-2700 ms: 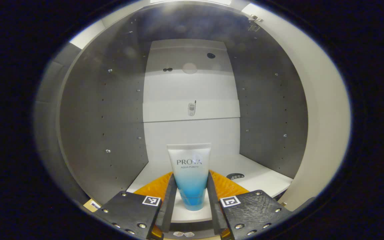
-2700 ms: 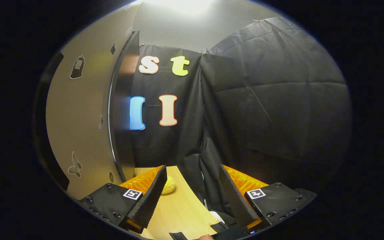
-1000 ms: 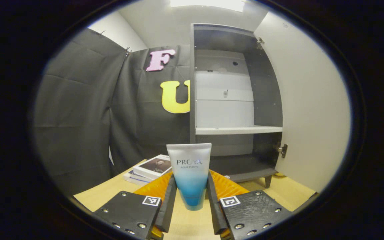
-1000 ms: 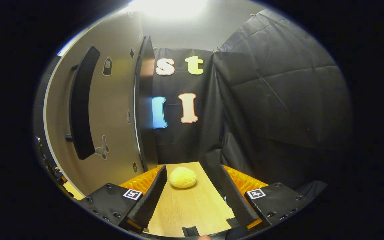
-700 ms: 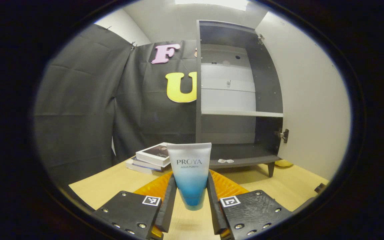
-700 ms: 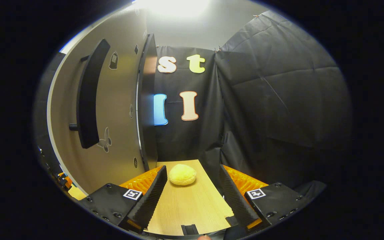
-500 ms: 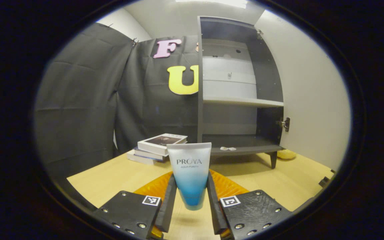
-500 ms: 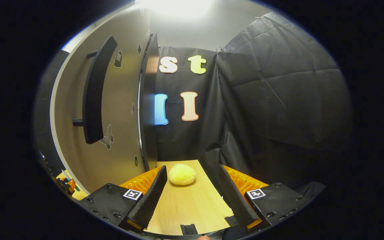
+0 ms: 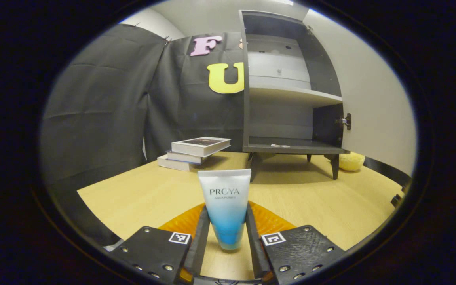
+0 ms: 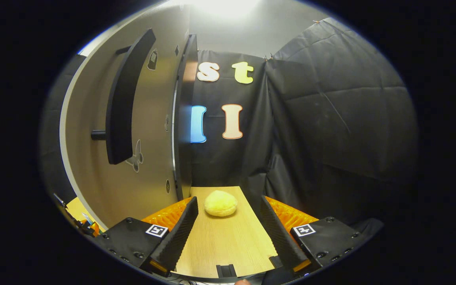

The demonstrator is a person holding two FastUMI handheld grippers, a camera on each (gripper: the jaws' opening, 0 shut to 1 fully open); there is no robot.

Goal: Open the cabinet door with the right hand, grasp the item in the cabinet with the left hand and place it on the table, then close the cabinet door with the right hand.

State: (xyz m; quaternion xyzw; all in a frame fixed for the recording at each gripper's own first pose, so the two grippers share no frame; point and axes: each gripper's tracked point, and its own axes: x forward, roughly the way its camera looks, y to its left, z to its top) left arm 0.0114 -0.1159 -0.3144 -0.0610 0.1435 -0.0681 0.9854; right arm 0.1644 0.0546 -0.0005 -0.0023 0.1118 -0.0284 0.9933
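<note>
Left gripper view: the left tool (image 9: pixel 227 233) clamps an upright blue-and-white tube (image 9: pixel 225 208) low over the counter (image 9: pixel 299 198); ahead and to its right stands the open cabinet (image 9: pixel 291 118).

Right gripper view: the right tool (image 10: pixel 228 221) gapes wide, holding nothing, the cabinet door (image 10: pixel 145 118) to its left, a yellow sponge (image 10: pixel 220 203) ahead

The left gripper (image 9: pixel 226 237) points level and forward, both fingers (image 9: pixel 201 237) pressed against the sides of an upright white-to-blue plastic tube (image 9: pixel 225 206). The right gripper (image 10: pixel 228 225) also points level, its fingers spread wide apart, gripping nothing.
</note>
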